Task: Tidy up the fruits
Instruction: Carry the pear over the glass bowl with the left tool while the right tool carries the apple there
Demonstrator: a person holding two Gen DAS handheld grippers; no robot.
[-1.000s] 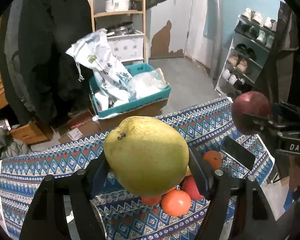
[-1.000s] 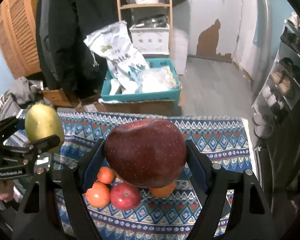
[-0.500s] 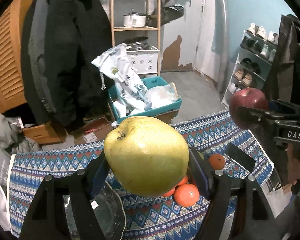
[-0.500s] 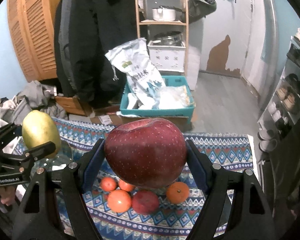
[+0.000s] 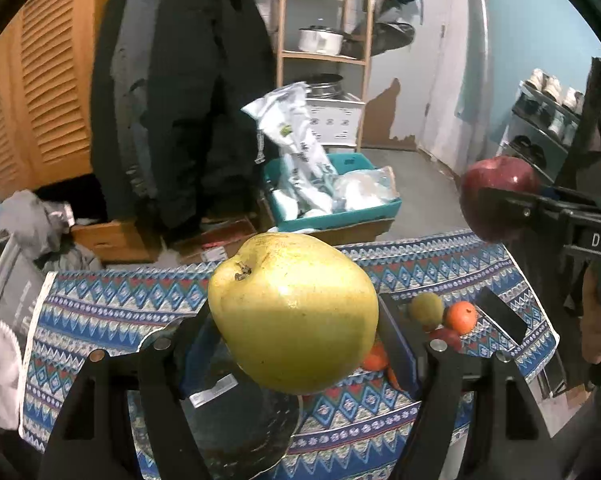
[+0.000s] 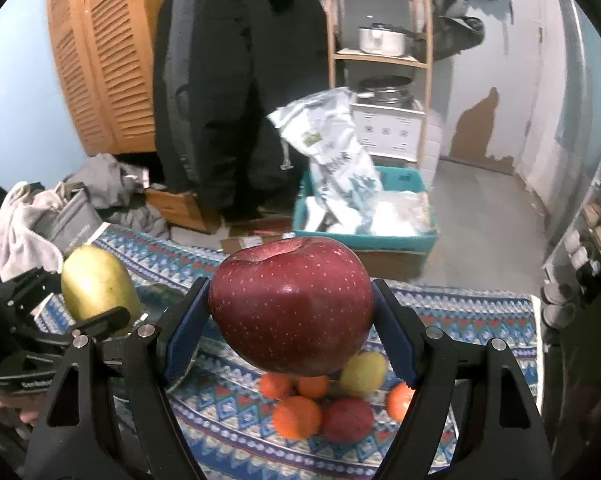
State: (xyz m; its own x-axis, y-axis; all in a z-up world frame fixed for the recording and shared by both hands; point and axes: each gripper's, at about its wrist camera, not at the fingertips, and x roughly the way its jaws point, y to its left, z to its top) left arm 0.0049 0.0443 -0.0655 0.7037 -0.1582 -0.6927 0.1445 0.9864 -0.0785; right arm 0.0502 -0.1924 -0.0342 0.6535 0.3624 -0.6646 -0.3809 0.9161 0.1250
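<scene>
My left gripper (image 5: pixel 294 322) is shut on a large yellow-green pear (image 5: pixel 292 312), held in the air above a clear glass plate (image 5: pixel 256 420) on the patterned tablecloth (image 5: pixel 420 264). My right gripper (image 6: pixel 290 312) is shut on a big dark red apple (image 6: pixel 290 306), above a heap of loose fruit: several oranges (image 6: pixel 296 416), a small red apple (image 6: pixel 346 418) and a small yellow pear (image 6: pixel 362 372). The red apple (image 5: pixel 496 196) shows at the right of the left wrist view. The pear (image 6: pixel 96 284) shows at the left of the right wrist view.
A black phone (image 5: pixel 500 314) lies at the table's right edge. Beyond the table are a teal crate with plastic bags (image 5: pixel 332 196), a wooden shelf with a pot (image 5: pixel 320 40), a hanging black coat (image 5: pixel 172 100) and a shoe rack (image 5: pixel 540 128). Grey clothes (image 6: pixel 60 208) lie left.
Both grippers have moved left and risen with their fruit. The glass plate has come into view under the pear, and the fruit heap has shifted right and lower in both views.
</scene>
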